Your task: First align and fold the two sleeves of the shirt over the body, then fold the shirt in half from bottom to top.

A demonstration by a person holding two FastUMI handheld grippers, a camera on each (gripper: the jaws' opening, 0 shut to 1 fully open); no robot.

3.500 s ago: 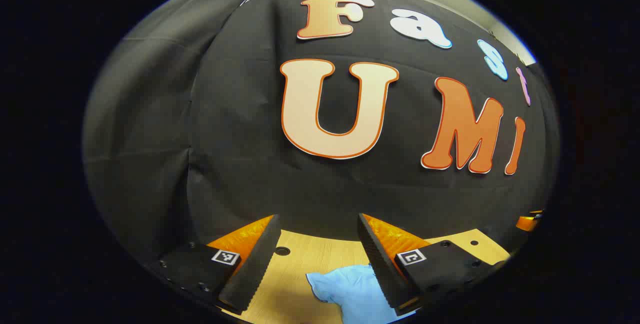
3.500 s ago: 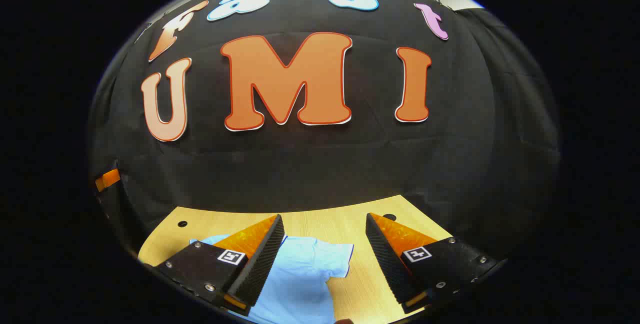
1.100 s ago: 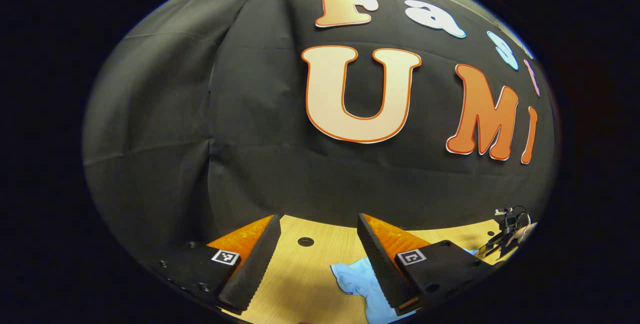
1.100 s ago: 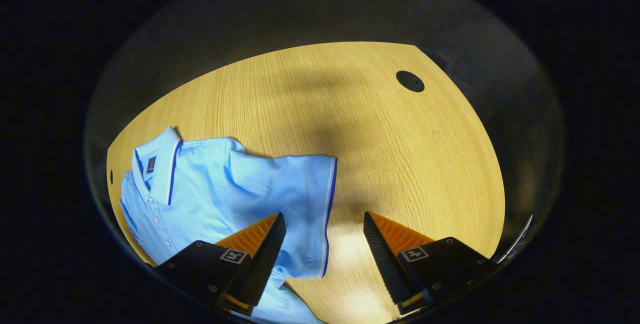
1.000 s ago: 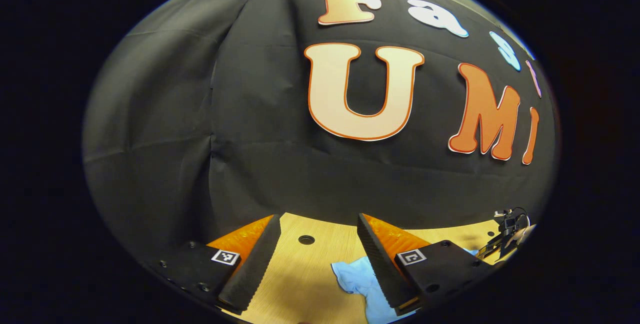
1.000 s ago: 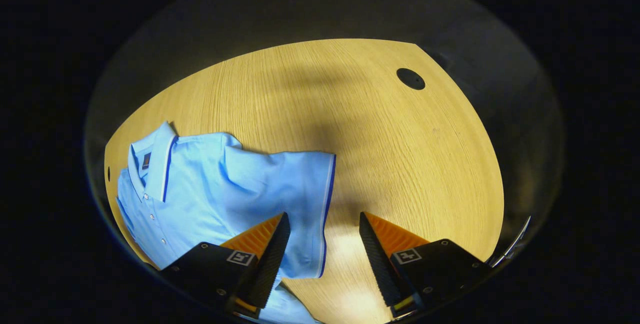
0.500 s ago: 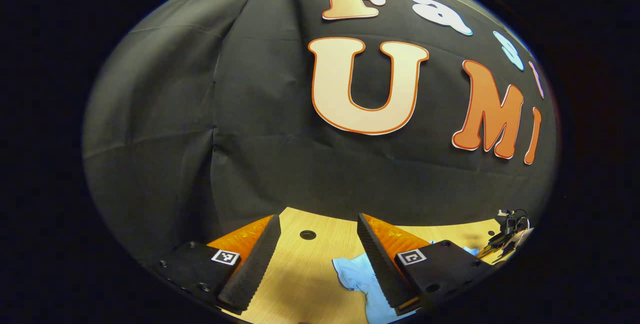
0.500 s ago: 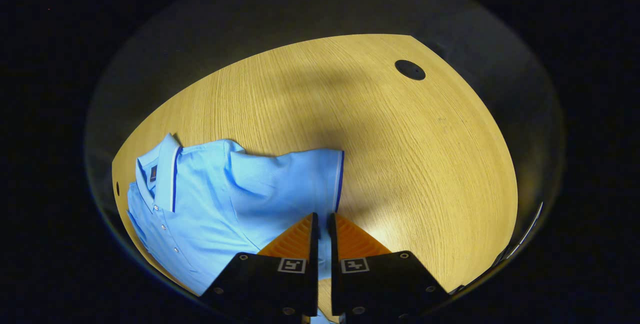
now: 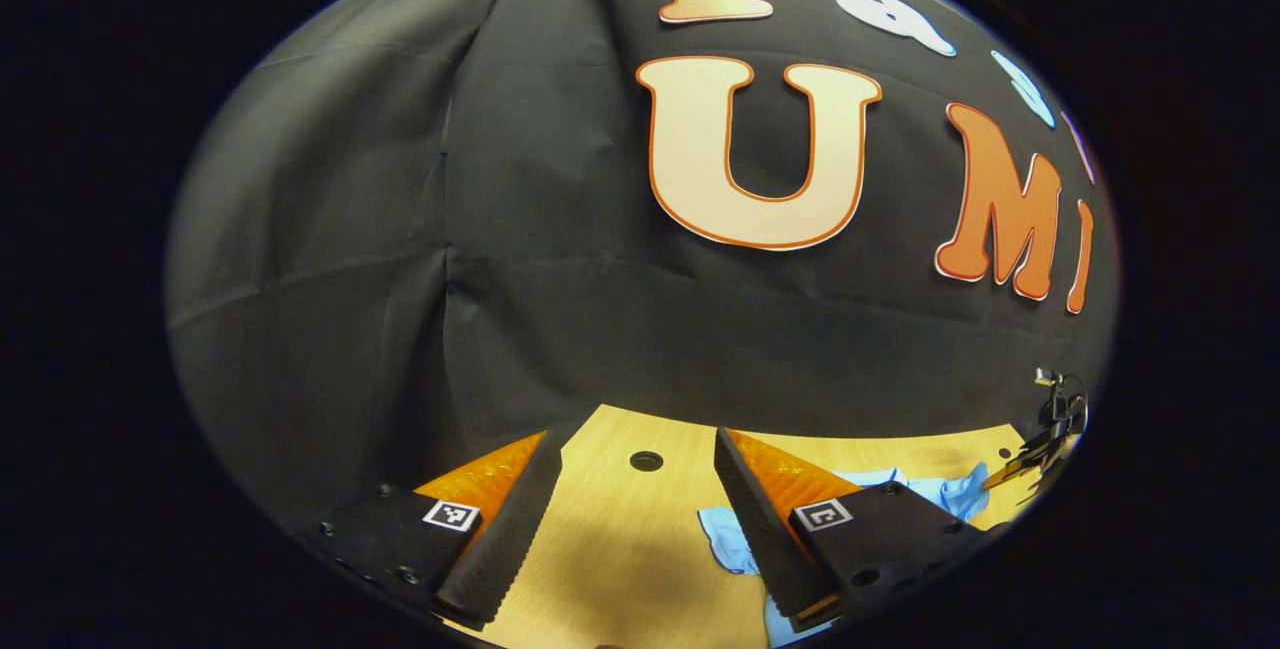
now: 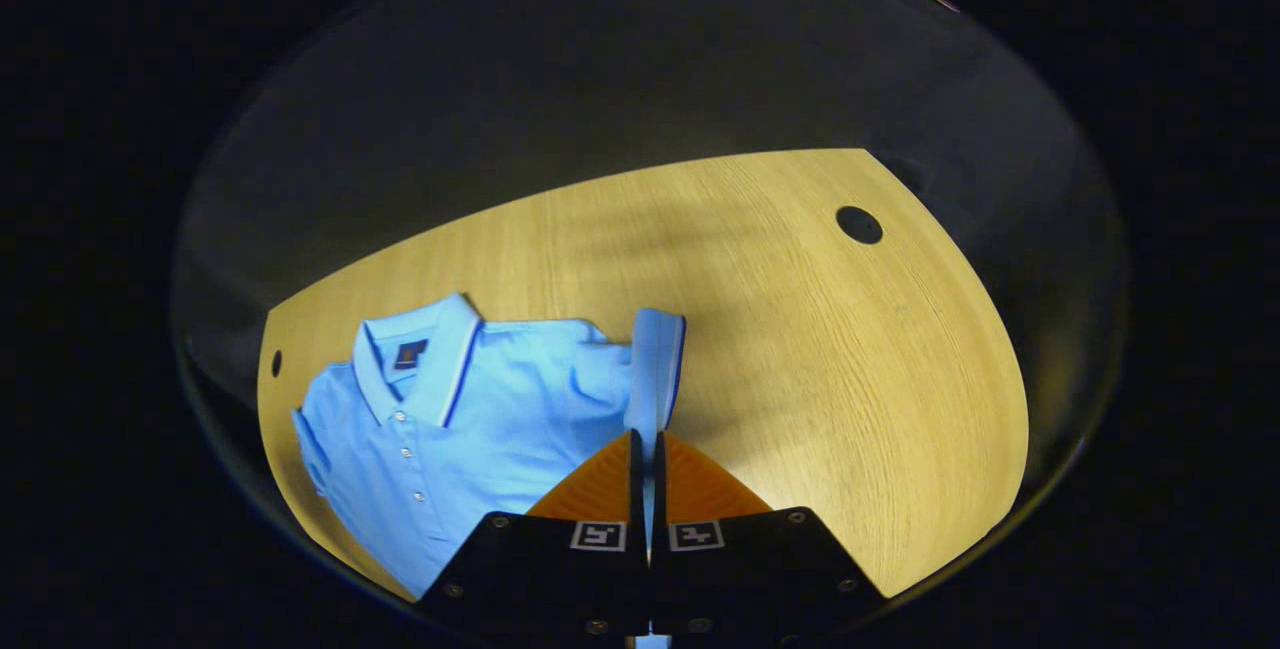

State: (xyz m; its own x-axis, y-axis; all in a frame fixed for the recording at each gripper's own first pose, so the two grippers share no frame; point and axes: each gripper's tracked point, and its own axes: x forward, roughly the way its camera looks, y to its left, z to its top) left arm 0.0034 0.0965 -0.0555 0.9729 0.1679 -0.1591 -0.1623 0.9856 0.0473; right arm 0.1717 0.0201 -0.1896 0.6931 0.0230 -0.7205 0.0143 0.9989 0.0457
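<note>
Pinching sleeve (image 10: 655, 369) of soft, limp shirt (image 10: 470, 429) by its hem in right tool (image 10: 645, 449), lifting off desk (image 10: 820, 369); left tool (image 9: 630, 519) hanging spread apart, gripping nothing.

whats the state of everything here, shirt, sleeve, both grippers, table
shirt: lying flat, collar up, placket buttoned, body not folded.
sleeve: lifted off the table, standing on edge, pinched at its lower end.
right gripper: shut on the sleeve.
left gripper: open, holding nothing, above the table.
table: bare wood beside the shirt.
</note>
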